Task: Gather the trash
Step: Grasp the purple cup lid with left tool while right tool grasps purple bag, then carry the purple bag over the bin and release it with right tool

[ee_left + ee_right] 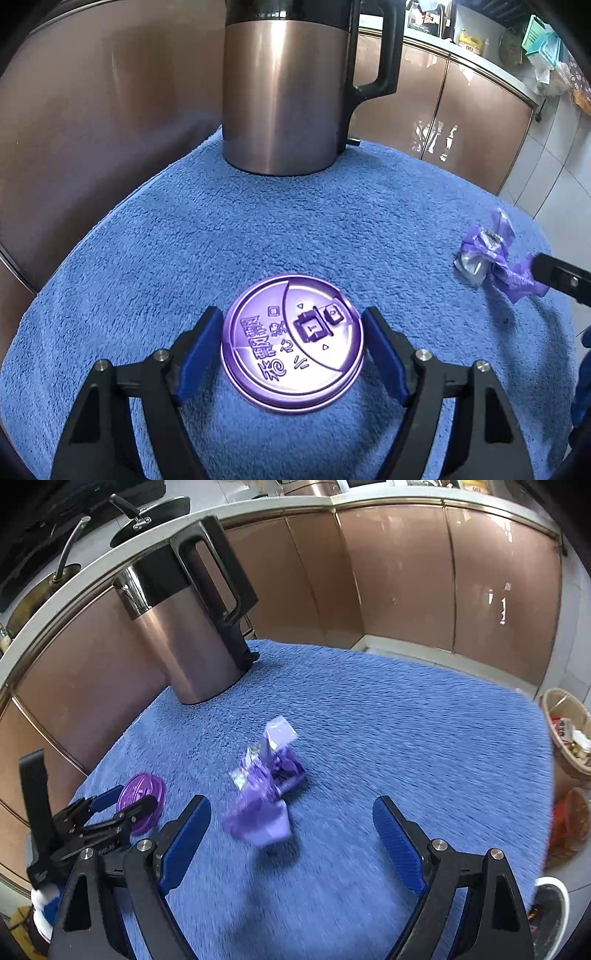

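From the left wrist, the left gripper (293, 345) has its jaws apart on either side of the purple lid (291, 343), which lies flat on the blue towel (332, 221) not yet lifted, so I judge collecting has barely begun; the metal jug (284, 92) stands straight ahead. From the right wrist, the right gripper (291, 834) is spread wide with the crumpled purple wrapper (266, 786) between and just ahead of its fingers, ungripped. A bin (565, 734) holding scraps sits far right, off the towel.
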### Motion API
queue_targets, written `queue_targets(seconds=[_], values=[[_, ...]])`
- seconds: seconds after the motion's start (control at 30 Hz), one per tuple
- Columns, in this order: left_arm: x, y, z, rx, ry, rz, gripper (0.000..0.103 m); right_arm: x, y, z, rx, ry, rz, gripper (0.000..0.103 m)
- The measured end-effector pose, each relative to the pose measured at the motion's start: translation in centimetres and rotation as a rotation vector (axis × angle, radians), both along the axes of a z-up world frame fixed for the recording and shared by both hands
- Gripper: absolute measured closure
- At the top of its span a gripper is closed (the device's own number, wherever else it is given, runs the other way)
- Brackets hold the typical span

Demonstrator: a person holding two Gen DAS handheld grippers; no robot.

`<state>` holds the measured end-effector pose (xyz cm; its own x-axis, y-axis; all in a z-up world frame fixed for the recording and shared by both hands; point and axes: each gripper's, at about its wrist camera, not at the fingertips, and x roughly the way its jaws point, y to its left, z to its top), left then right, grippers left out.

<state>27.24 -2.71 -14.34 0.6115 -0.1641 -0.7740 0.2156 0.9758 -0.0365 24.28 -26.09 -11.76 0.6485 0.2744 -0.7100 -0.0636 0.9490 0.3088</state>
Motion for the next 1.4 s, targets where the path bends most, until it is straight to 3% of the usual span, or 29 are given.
queue_targets(seconds=[0.17, 0.27, 0.33, 0.4, 0.53, 0.73, 1.07, 1.4], values=[[0.4, -1.3, -0.4, 0.063, 0.004, -0.037, 0.025, 2.2, 1.6, -0.8, -0.011, -0.003, 0.027, 0.015], [0.4, -1.1, -0.4, 0.048, -0.001, -0.038, 0.025, 3.1, 2.1, -1.4, -0.034, 0.002, 0.028, 0.016], [0.4, -0.7, -0.3, 0.025, -0.003, -0.036, 0.025, 3.3, 2.3, -1.8, -0.049, 0.012, 0.027, 0.032], [0.1, -0.4, -0.1, 0.009, -0.005, -0.035, 0.025, 3.3, 2.1, -2.1, -0.046, 0.025, 0.025, 0.056], [-1.1, -0.4, 0.3, 0.014, -0.02, -0.035, 0.026, 2.1, 1.8, -1.9, -0.05, 0.018, 0.03, 0.062], [-4.3, -0.8, 2.0, 0.013, -0.061, -0.054, 0.026, -1.6, 1.4, 0.8, -0.025, -0.028, 0.047, 0.062], [-11.3, -1.5, 9.9, -0.028, -0.188, -0.08, 0.026, -11.3, -0.6, 7.6, 0.034, -0.174, 0.042, 0.063], [-15.3, -7.1, 16.8, -0.14, -0.268, -0.211, 0.026, -23.3, -10.2, 14.4, 0.013, -0.344, -0.166, 0.063]])
